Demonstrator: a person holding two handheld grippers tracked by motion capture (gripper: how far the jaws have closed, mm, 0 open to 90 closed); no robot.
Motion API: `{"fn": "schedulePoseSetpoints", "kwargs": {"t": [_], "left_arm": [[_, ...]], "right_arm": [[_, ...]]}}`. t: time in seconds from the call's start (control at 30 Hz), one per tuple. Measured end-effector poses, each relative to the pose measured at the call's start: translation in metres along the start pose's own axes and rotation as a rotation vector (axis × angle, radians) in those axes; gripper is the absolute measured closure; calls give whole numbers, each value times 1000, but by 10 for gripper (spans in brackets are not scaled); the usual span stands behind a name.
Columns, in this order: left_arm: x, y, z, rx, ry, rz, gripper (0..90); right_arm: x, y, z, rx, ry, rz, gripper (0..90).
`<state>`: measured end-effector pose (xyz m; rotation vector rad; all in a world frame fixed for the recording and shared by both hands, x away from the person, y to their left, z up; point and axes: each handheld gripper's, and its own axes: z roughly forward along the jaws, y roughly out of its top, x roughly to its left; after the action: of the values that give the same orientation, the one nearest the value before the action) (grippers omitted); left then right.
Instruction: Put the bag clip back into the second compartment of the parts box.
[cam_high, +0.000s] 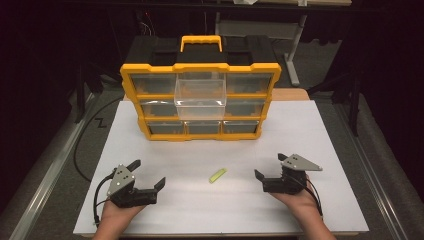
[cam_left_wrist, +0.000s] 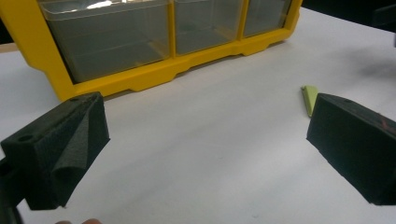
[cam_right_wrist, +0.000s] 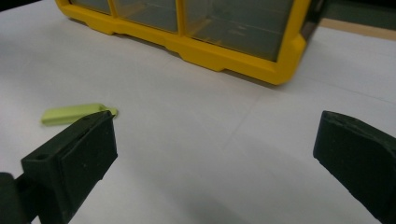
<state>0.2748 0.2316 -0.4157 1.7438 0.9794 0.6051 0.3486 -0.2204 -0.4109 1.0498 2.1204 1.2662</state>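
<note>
High view: left gripper (cam_high: 149, 173) and right gripper (cam_high: 270, 166), both released, flank a green strip (cam_high: 217, 175) near the white tabletop's (cam_high: 320, 130) front edge; yellow drawer organizer (cam_high: 200, 102) behind, no readable writing.

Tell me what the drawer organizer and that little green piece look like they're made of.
Organizer: likely molded plastic, yellow frame with a slight sheen, rounded edges. Pulled-out drawer: clear plastic, see-through. Green piece: flat, matte, pale green; probably plastic, though too small to be sure.

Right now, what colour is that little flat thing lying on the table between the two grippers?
Light yellow-green. The little flat piece shows best in the right gripper view.
</note>
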Motion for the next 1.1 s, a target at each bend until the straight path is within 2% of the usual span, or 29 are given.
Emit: {"fn": "schedulePoseSetpoints", "kwargs": {"t": [0.03,0.13,0.17,0.27,0.43,0.57,0.7,0.77,0.83,0.87,0.97,1.0,1.03,1.07,1.1], "left_arm": [[-1,0,0,-1,2,9,4],[-2,0,-1,-4,14,19,4],[-1,0,0,5,20,18,4],[0,0,1,18,20,12,4],[0,0,2,17,34,22,4],[-1,1,2,8,34,26,4],[0,1,1,2,35,28,4],[0,1,1,-1,37,29,3],[0,1,1,-4,38,31,3],[0,1,1,-4,38,31,4],[0,1,2,-5,40,34,4],[0,1,2,-6,41,34,4],[0,1,1,-10,42,30,4],[0,1,1,-10,42,30,3],[0,1,1,-11,42,31,4]], "right_arm": [[3,5,11,13,27,16,3],[8,9,21,31,42,0,3],[13,13,30,38,56,-15,3],[17,17,37,46,66,-23,5],[25,24,51,53,101,-20,18],[32,30,60,56,113,-40,52],[38,34,69,63,131,-18,84],[42,36,73,69,145,-24,106],[46,38,79,83,161,-16,177],[46,38,79,83,161,-16,177],[48,40,85,94,178,-7,318],[49,40,87,96,186,-6,371],[51,41,90,108,201,-12,495],[51,41,90,108,201,-12,495],[54,41,93,127,209,-21,627]]}}
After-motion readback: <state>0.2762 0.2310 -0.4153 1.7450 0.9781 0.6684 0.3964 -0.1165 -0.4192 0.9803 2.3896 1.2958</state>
